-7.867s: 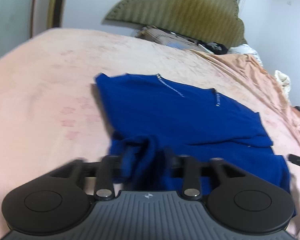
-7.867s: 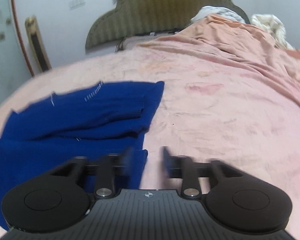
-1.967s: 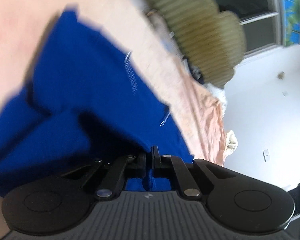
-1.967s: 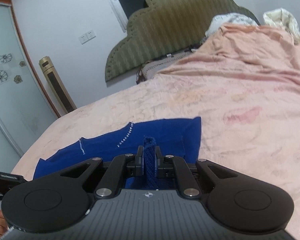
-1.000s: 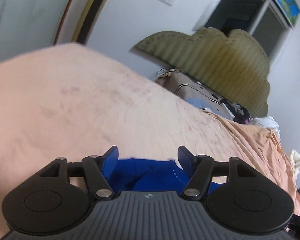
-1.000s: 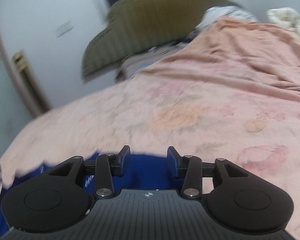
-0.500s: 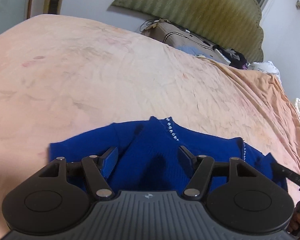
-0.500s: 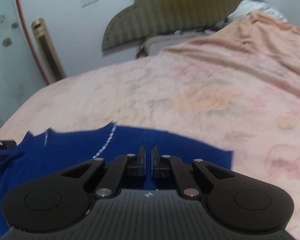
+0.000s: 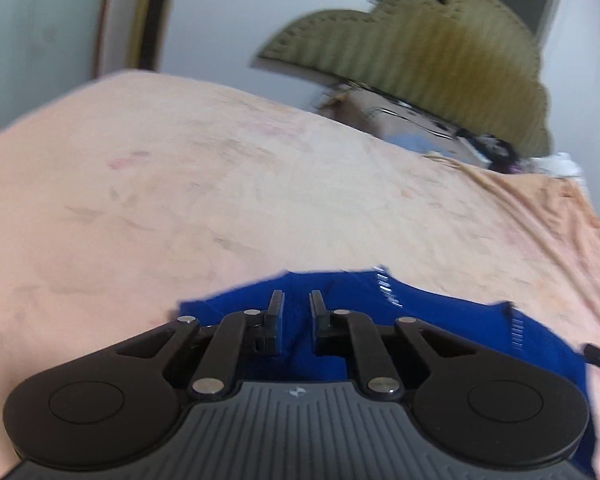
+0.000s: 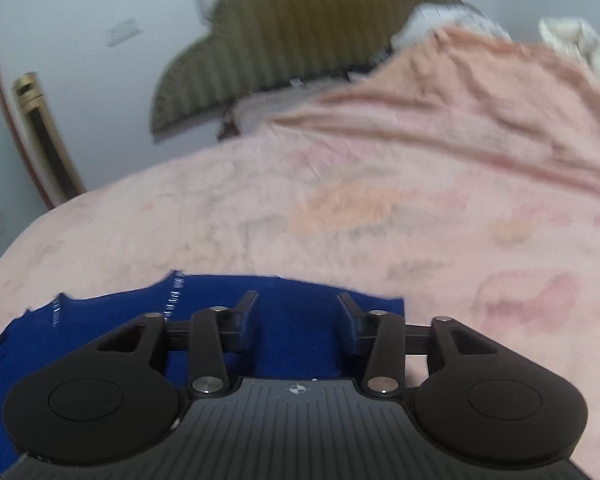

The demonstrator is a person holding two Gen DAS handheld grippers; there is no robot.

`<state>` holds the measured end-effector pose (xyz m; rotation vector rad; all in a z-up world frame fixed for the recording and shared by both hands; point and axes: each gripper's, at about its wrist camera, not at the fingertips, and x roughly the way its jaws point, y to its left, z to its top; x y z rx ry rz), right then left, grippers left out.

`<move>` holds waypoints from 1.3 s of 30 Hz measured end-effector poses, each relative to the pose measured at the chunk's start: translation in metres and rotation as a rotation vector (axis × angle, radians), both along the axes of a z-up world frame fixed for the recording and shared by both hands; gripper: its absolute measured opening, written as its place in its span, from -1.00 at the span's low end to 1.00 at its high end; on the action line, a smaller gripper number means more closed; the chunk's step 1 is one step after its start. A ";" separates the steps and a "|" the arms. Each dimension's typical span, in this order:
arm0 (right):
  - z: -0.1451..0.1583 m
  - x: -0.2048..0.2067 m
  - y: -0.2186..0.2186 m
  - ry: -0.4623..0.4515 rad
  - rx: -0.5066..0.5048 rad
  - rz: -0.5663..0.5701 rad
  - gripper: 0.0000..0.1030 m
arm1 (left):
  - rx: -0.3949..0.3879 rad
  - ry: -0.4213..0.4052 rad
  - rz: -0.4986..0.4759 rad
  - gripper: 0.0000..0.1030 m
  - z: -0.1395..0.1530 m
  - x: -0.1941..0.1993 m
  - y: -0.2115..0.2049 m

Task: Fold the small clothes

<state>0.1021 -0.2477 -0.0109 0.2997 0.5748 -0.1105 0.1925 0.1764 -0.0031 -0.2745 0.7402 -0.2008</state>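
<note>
One garment is all there is to fold here: a blue knit top (image 9: 440, 320) lying on the pink bedspread (image 9: 220, 200), low in both wrist views, just beyond the claws and partly hidden by them. Judging by its shape, the fold is well along but unfinished. The cloth forms a fairly compact band with a straight far edge, and in the right wrist view its right side ends in a squared corner; how many layers lie there cannot be told from these angles. What is left looks like another fold or a last tidying of the edges.

The left claw (image 9: 296, 312) has just been closing, and its jaws stand nearly together at the lower centre of its view with a narrow ridge of blue fabric rising between them. Whether the pads really pinch that ridge is hard to say, since a thin gap shows. The right claw (image 10: 296, 312) has just been opening; its jaws stand moderately apart over the top near its right end, cloth lying between them but nothing gripped.

The top is deep blue, soft and slightly fuzzy, with short rows of pale sparkly trim (image 10: 176, 292) near its far edge, blurred in both views. At the far right of the left wrist view, a dark tip of the other tool pokes in.
</note>
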 end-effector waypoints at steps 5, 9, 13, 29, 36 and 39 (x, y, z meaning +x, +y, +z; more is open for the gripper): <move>0.009 0.008 0.023 0.027 -0.052 0.145 0.07 | -0.054 0.075 -0.101 0.41 -0.003 0.016 -0.013; 0.008 0.029 0.052 0.030 -0.136 0.296 0.17 | 0.057 0.023 -0.187 0.41 -0.005 0.022 -0.037; -0.008 0.054 0.086 0.123 -0.239 0.470 0.40 | 0.177 0.018 -0.261 0.41 -0.017 0.032 -0.058; -0.013 0.043 0.027 0.111 -0.139 0.286 -0.38 | 0.285 -0.083 -0.334 -0.83 -0.025 0.023 -0.075; 0.008 0.019 0.031 -0.067 -0.160 0.199 -0.79 | 0.223 -0.202 -0.224 -0.86 -0.002 0.006 -0.059; 0.013 0.026 0.029 -0.083 -0.193 0.167 -0.79 | 0.258 -0.168 -0.184 -0.86 -0.008 0.022 -0.062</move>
